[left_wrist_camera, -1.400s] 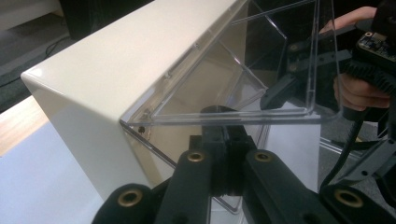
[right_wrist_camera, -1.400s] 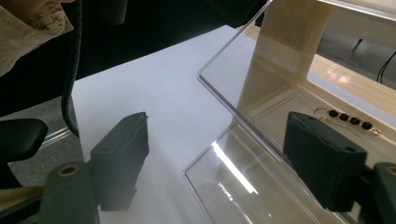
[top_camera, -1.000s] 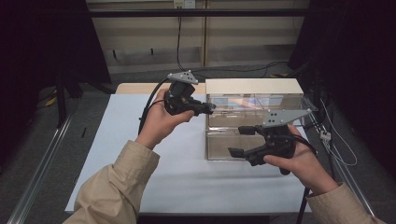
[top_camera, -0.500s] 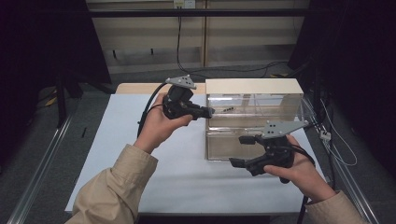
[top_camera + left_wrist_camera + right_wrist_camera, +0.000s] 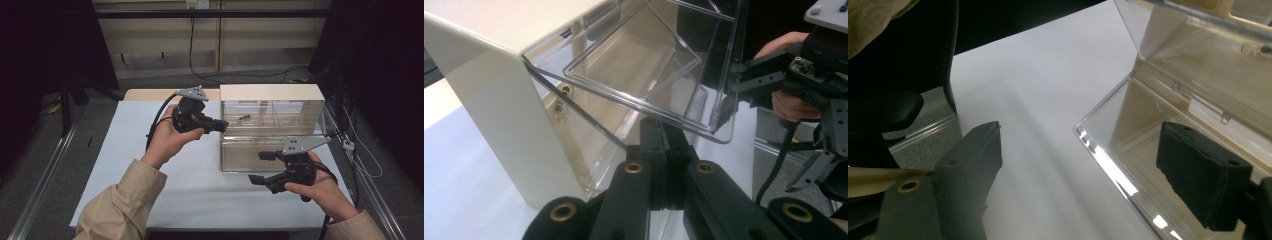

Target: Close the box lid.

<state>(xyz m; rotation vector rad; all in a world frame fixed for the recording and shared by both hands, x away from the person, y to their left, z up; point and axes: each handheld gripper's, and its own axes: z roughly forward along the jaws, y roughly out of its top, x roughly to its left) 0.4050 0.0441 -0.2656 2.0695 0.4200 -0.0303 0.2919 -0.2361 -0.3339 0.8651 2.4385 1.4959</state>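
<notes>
Here, one clear drawer cabinet (image 5: 270, 127) stands at the white table's (image 5: 125, 165) right side. Left gripper (image 5: 222, 124), jaws closed, braces its left edge. Right gripper (image 5: 261, 167), jaws wide and empty, hovers before the tilted lower drawer (image 5: 1168, 165). Best practice, probably: keep the brace steady, straddle the drawer's front lip squarely, then close. Count: two grippers, one cabinet.

Small dark bits (image 5: 244, 118) inside the clear case (image 5: 272, 131) — too tiny to identify.

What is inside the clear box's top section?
A small dark item lies inside the box, near its left; what it is cannot be told. The opaque lid covers the rear.
</notes>
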